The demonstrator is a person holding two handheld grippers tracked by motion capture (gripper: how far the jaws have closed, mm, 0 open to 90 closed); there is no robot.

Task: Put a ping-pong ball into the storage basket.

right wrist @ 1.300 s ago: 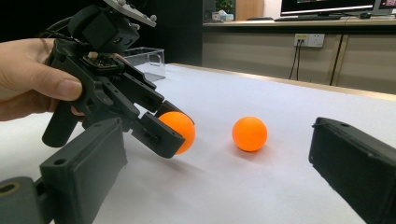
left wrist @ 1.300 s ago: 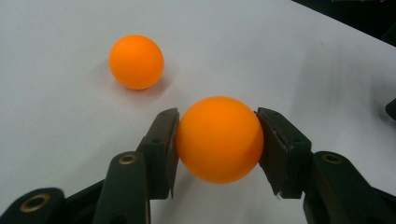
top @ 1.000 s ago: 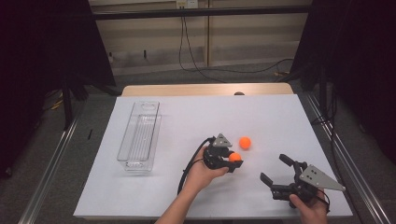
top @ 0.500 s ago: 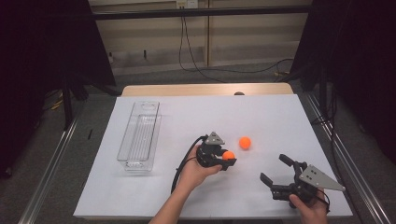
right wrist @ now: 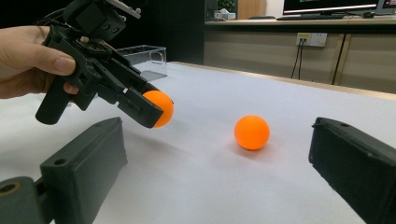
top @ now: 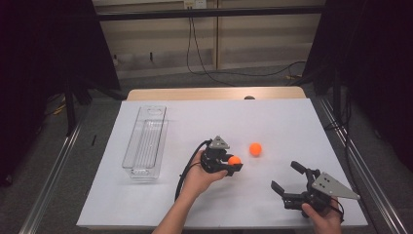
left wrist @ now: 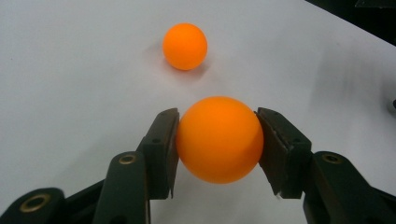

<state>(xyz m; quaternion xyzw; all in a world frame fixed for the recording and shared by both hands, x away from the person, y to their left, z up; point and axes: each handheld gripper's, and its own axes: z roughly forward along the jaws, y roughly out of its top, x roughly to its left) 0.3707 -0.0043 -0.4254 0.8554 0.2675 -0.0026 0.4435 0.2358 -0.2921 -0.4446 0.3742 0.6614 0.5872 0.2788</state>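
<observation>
Two small orange plastic balls are on the scene. One orange ball (left wrist: 219, 139) is clamped between the two black jaws of the left gripper (top: 233, 165), pads pressing on both its sides, lifted just above the white table sheet (top: 272, 122). The second orange ball (top: 255, 149) rests on the sheet, near the held ball and just beyond it, on the side away from the single clear plastic oblong tray (top: 145, 141). The tray lies on the other side of the held ball, well apart from it. The right gripper (top: 288, 183) sits nearer the person than the loose ball, its two jaws spread wide with nothing between them.
</observation>
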